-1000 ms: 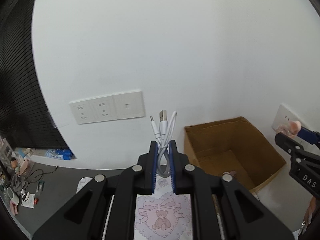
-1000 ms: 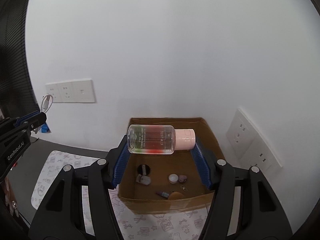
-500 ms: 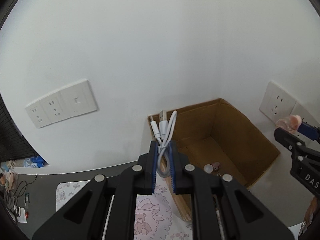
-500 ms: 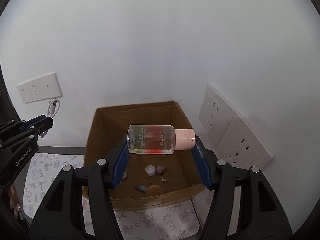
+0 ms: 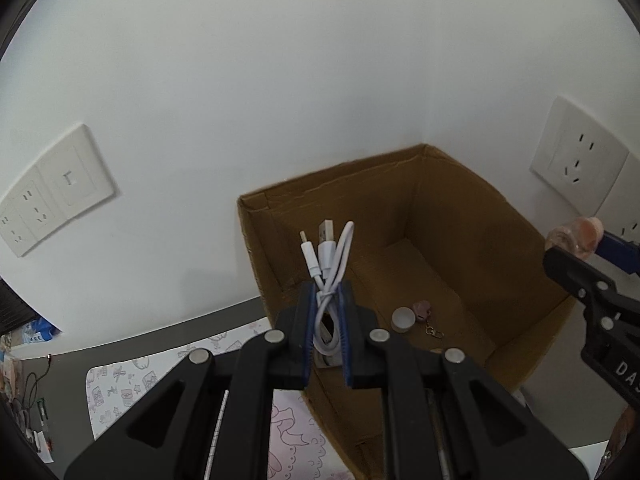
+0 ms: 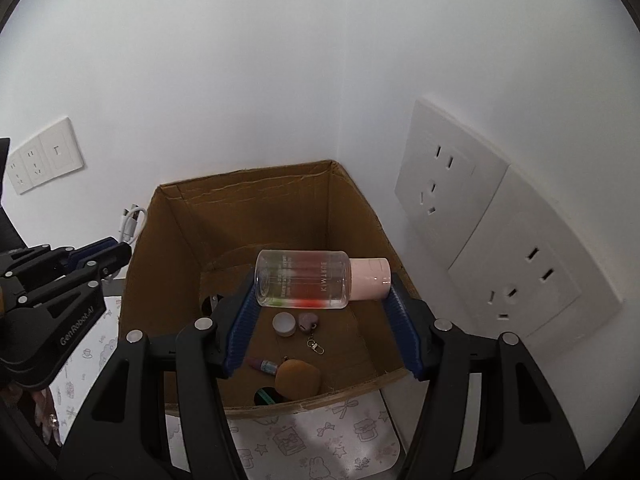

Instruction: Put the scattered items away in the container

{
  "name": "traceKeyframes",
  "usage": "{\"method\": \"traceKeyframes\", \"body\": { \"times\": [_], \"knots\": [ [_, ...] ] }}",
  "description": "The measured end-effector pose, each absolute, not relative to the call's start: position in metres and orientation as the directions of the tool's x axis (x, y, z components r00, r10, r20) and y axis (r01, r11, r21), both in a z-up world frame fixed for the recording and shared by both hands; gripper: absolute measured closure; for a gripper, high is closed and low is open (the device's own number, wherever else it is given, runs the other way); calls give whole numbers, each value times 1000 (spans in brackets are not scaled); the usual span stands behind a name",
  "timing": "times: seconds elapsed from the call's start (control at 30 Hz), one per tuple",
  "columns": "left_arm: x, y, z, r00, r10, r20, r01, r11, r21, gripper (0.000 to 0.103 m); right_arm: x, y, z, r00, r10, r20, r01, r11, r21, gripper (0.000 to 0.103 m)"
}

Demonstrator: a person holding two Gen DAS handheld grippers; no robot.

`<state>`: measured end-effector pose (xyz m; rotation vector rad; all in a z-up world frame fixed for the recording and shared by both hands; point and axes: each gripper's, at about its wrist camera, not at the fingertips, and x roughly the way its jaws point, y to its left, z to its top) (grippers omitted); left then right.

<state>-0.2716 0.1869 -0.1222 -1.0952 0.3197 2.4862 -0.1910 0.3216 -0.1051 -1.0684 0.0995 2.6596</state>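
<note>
While the left gripper [image 5: 325, 320] pinches the coiled white cable [image 5: 329, 264] at the cardboard box's [image 6: 248, 184] left wall, a release there could drape it outside, and the right gripper [image 6: 320, 320], clamping the clear bottle [image 6: 316, 279] endwise above the box, risks slippage.

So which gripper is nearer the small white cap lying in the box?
Right. The right gripper holds the bottle over the white cap; the left gripper with the cable sits at the box wall.
</note>
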Motion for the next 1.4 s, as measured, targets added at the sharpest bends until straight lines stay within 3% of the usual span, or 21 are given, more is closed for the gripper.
{"method": "traceKeyframes", "body": {
  "times": [0.47, 0.53, 0.57, 0.6, 0.63, 1.4],
  "knots": [
    [-290, 209, -155, -527, 289, -799, -489, -872, 8, 89, -206, 342, -135, -651, 225, -725, -285, -958, -41, 40],
    [-294, 212, -161, -490, 254, -834, -484, -875, 18, 59, -206, 344, -136, -647, 227, -728, -285, -958, -46, 38],
    [-294, 214, -163, -494, 226, -839, -477, -878, 45, 16, -206, 345, -136, -646, 235, -726, -287, -956, -54, 31],
    [-293, 214, -163, -504, 215, -836, -476, -877, 62, 0, -206, 345, -135, -642, 251, -724, -295, -953, -69, 12],
    [-291, 214, -163, -521, 212, -827, -476, -876, 75, 0, -205, 344, -134, -642, 261, -720, -298, -951, -79, 0],
    [-268, 193, -135, -604, 126, -787, -382, -912, 148, 0, -192, 335, -113, -647, 259, -717, -285, -955, -87, 0]
  ]
}}
